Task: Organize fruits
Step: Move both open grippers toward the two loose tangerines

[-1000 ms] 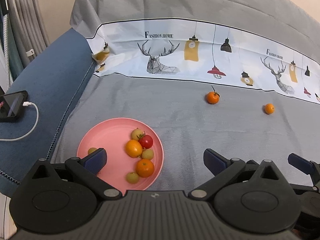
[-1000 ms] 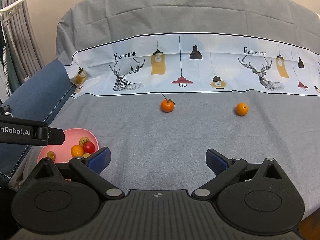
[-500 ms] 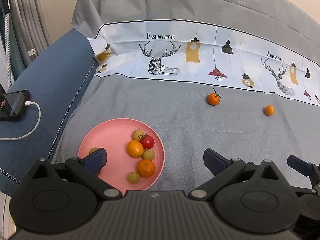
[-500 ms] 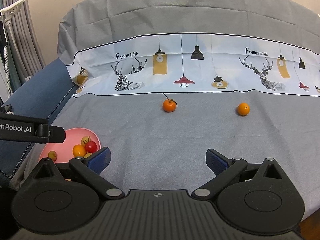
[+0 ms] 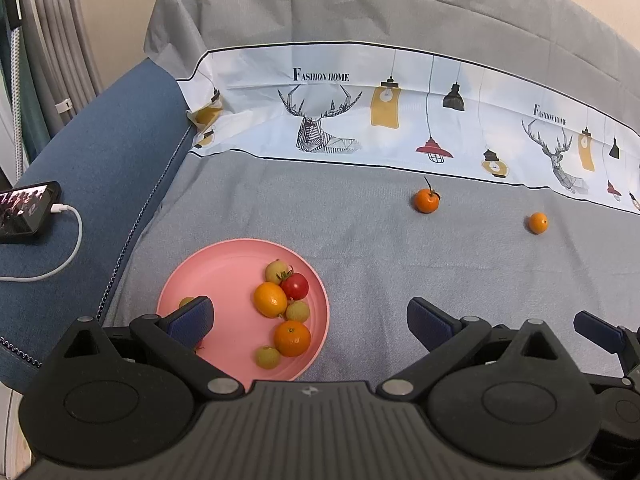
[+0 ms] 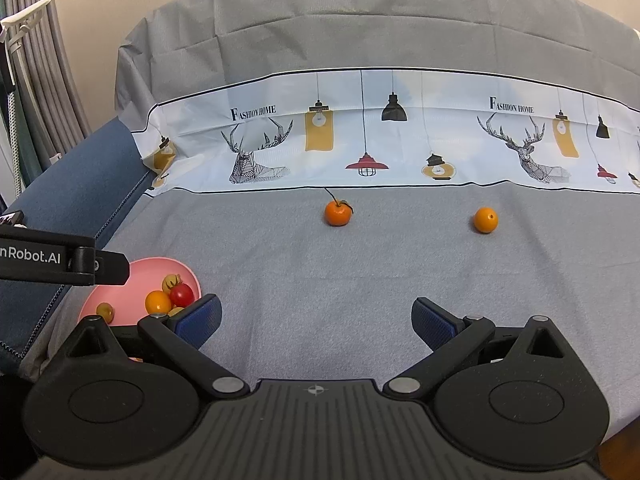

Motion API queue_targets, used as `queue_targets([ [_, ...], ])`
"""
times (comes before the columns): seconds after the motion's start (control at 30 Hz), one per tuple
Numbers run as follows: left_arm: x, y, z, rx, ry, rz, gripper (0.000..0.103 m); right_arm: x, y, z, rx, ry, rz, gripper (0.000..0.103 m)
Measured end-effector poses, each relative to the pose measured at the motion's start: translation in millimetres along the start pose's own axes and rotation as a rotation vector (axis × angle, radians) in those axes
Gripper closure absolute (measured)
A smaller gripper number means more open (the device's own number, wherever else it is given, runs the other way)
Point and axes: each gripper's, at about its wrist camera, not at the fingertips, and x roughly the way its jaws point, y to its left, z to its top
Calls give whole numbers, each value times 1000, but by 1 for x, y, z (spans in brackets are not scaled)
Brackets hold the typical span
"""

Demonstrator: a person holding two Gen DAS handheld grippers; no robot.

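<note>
Here we hold both grippers, left gripper (image 5: 310, 318) and right gripper (image 6: 316, 318), with jaws wide apart and empty. The pink plate (image 5: 224, 264) with its gathered fruits sits under our left jaws. Well ahead of the right jaws lie the stemmed mandarin (image 6: 338, 213) and the small orange (image 6: 485, 219); we judge reaching for one comes next.

plate (image 5: 224, 264): left, holding fruits | stemmed orange (image 5: 426, 201), small orange (image 5: 537, 223): behind-right on cloth (image 5: 360, 248)
</note>
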Motion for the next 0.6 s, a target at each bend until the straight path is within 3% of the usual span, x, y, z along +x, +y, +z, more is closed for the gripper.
queue_targets([
  [0.6,2,-4,1,0,2,0,0,3,-7,3,17,1,-9,2],
])
